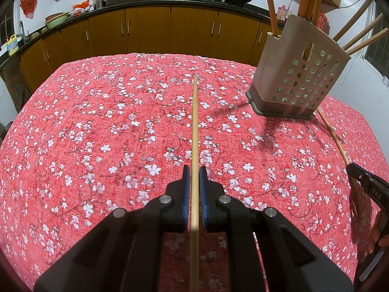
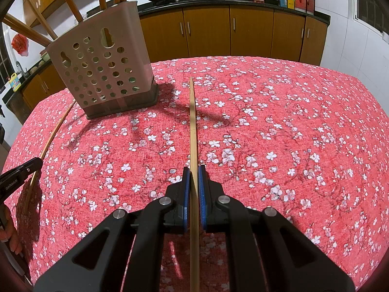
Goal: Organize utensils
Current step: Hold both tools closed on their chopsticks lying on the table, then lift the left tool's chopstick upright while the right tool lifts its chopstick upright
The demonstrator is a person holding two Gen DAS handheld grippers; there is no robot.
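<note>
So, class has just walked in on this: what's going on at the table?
A person holds a gripper in each hand, sorting chopsticks. The left gripper is shut on one chopstick, and the right gripper is shut on another chopstick. Both sticks point out over the red flowered tablecloth. The perforated utensil holder stands upright on the table between the two grippers, already holding several chopsticks. Neither held stick has reached it yet.

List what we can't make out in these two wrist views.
- Left wrist: rear end of the chopstick in the left tongs, cut off by the bottom edge.
- Right wrist: same for the chopstick in the right tongs.
- Both: utensil tops in the holder, cut off by the top edge.
- Both: holder's inside bottom, hidden by its dark base.
</note>
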